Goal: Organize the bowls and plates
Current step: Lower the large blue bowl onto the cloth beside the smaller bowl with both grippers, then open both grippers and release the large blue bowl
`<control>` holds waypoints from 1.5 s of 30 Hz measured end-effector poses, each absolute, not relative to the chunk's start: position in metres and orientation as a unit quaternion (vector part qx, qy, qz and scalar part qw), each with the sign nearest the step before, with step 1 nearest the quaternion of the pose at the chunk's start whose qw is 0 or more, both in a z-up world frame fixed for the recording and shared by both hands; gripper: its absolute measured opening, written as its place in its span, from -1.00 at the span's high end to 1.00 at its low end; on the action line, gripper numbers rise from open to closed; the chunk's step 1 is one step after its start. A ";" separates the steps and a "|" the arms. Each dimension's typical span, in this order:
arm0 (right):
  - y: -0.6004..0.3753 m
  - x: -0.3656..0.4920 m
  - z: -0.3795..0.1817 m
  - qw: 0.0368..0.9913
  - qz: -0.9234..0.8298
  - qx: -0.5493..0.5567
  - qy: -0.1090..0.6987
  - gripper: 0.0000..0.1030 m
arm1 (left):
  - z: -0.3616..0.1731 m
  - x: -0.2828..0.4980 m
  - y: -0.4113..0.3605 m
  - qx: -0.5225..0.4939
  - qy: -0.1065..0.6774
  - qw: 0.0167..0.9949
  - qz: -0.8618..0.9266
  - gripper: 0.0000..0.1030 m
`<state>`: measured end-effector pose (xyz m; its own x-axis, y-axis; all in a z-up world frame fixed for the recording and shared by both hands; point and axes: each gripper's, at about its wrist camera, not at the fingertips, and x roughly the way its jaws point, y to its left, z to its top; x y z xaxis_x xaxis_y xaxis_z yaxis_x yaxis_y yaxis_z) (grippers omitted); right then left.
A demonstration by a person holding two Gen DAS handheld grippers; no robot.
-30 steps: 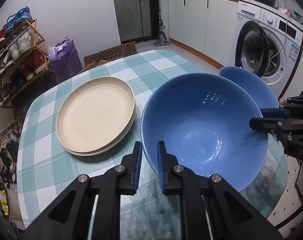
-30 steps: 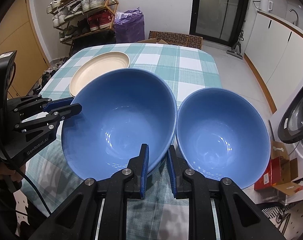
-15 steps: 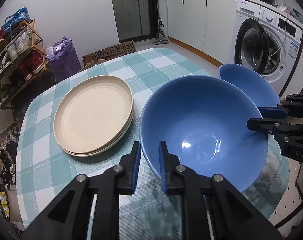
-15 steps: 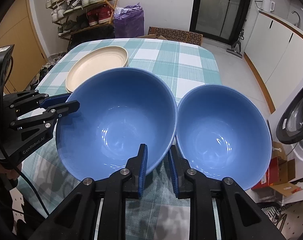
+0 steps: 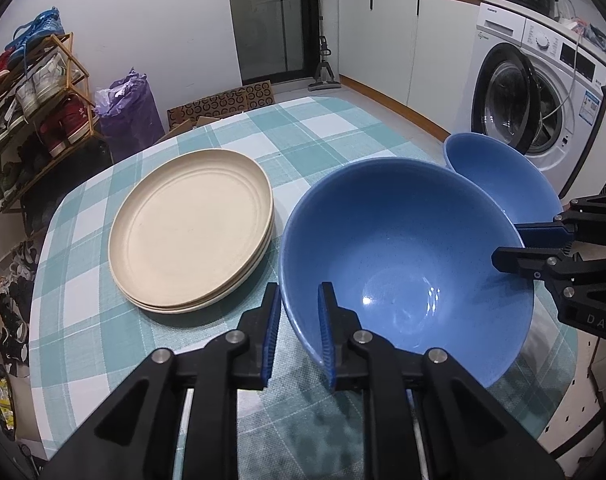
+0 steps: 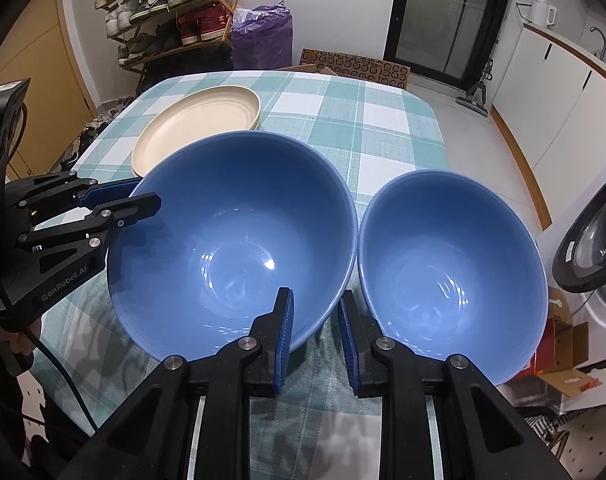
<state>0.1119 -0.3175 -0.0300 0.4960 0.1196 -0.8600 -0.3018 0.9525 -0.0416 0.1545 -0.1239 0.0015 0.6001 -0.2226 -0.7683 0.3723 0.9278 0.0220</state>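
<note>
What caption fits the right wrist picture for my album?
Two tools, left tool and right tool, straddle the big blue bowl's rim, beside a second blue bowl and cream plates.

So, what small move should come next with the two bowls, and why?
Probably draw the right claw back off the large bowl's rim and shift it to the small bowl. It and the left claw straddle that rim with visible gaps, so nothing seems gripped, and the small bowl beside it looks able to nest inside.
</note>
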 end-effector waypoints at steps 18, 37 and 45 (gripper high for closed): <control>-0.330 0.111 -0.017 0.868 0.134 -0.083 0.471 0.37 | 0.011 0.154 -0.123 0.080 0.405 0.893 -0.178 0.27; -0.355 0.099 0.015 0.888 0.123 -0.064 0.438 -0.66 | 0.038 0.149 -0.151 0.091 0.391 0.894 -0.201 -0.03; -0.383 0.091 0.028 0.900 0.098 -0.040 0.423 -0.84 | 0.055 0.149 -0.169 0.086 0.380 0.890 -0.238 -0.91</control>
<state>0.0915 -0.3827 0.0281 0.6234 0.1425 -0.7688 -0.2095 0.9777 0.0114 0.1492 -0.1687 0.0548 0.5982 -0.3586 -0.7166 0.4894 0.8716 -0.0277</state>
